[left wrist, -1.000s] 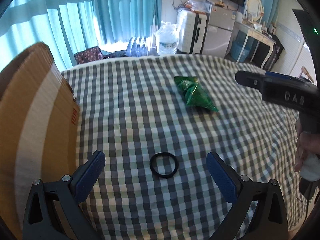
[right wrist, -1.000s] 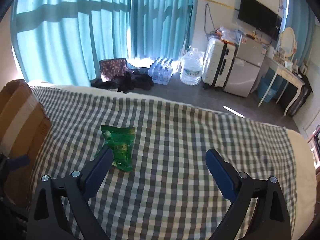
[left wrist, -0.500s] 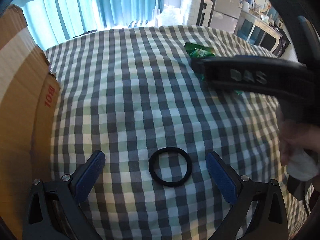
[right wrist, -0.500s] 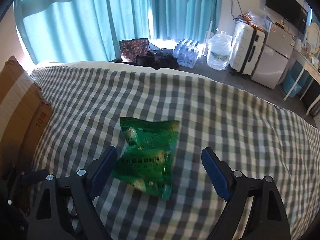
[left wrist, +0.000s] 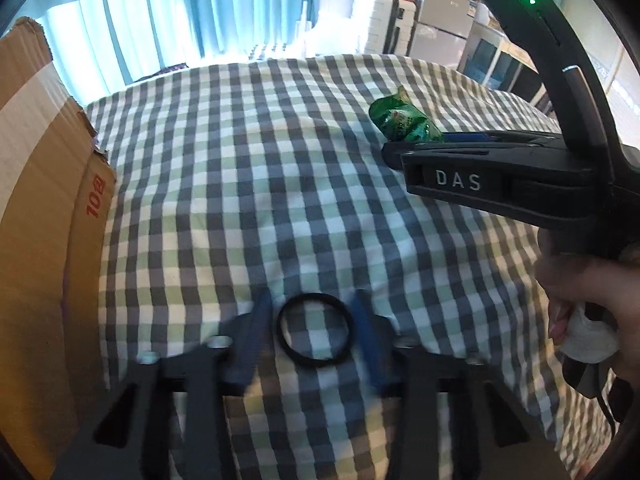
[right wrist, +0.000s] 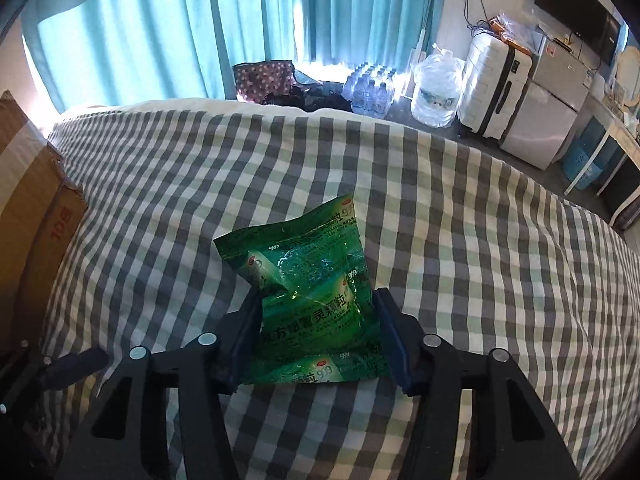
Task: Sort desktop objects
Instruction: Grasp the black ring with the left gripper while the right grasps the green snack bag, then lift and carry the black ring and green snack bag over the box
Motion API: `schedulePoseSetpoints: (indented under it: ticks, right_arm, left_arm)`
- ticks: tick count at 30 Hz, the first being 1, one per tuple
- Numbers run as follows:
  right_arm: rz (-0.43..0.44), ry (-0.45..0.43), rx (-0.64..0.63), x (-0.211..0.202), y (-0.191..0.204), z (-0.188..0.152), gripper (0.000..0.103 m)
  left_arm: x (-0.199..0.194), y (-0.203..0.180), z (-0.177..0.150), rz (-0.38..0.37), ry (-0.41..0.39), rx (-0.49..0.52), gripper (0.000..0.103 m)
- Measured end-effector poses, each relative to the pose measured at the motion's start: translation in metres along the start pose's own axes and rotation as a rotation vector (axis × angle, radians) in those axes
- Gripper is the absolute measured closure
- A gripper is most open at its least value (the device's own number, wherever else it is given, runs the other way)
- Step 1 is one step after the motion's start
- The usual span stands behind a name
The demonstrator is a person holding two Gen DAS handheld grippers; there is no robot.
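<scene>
your checked cloth fills both views, grey, green and white squares rumpled over a soft surface, and a tall cardboard box stands at its left edge. your right gripper points down over the green foil packet, which lies crumpled on the cloth; its jaws are closing with the packet between them, and the blue pads sit against the packet's two sides, which bulge up between them. in the left wrist view that same gripper crosses from the right, with your hand wrapped round its grip. your left gripper hangs over the black rubber ring, which lies flat on the cloth; its jaws are closing too, blurred, with the ring between them, each pad just beside the ring's outer edge, and you cannot tell whether they touch it yet.
</scene>
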State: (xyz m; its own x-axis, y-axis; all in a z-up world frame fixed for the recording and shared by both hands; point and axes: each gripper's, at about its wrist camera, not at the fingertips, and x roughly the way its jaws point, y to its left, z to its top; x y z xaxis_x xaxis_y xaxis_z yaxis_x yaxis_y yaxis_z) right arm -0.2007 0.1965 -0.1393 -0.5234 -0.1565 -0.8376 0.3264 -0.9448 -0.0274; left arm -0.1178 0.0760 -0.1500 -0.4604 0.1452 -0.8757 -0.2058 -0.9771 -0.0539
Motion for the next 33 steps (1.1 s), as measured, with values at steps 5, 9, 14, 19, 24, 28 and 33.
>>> schedulePoseSetpoints:
  ticks: [5,9,14,19,24,28,33]
  right_arm:
    - [-0.002,0.021,-0.017,-0.003,0.0,-0.005,0.058]
    - [0.006,0.04,-0.02,-0.009,-0.004,-0.01,0.064]
    - [0.019,0.043,-0.012,-0.017,-0.01,-0.016,0.066]
    - [0.035,0.031,0.027,-0.03,-0.017,-0.021,0.067]
    - [0.041,0.008,0.074,-0.049,-0.024,-0.019,0.067]
    - [0.053,-0.018,0.12,-0.068,-0.028,-0.018,0.067]
    - [0.061,-0.075,0.154,-0.1,-0.027,-0.016,0.067]
  left_arm:
    - [-0.002,-0.01,-0.002,-0.008,0.021,0.011,0.097]
    - [-0.005,-0.012,-0.006,-0.022,0.027,0.002,0.098]
    - [-0.013,-0.011,-0.008,-0.01,0.025,0.008,0.099]
    - [-0.017,-0.01,-0.003,0.002,0.016,0.008,0.099]
    - [-0.027,-0.006,0.006,0.011,-0.013,0.007,0.099]
    - [-0.04,-0.005,0.013,0.021,-0.046,0.009,0.099]
    - [-0.067,-0.003,0.018,0.031,-0.107,0.015,0.099]
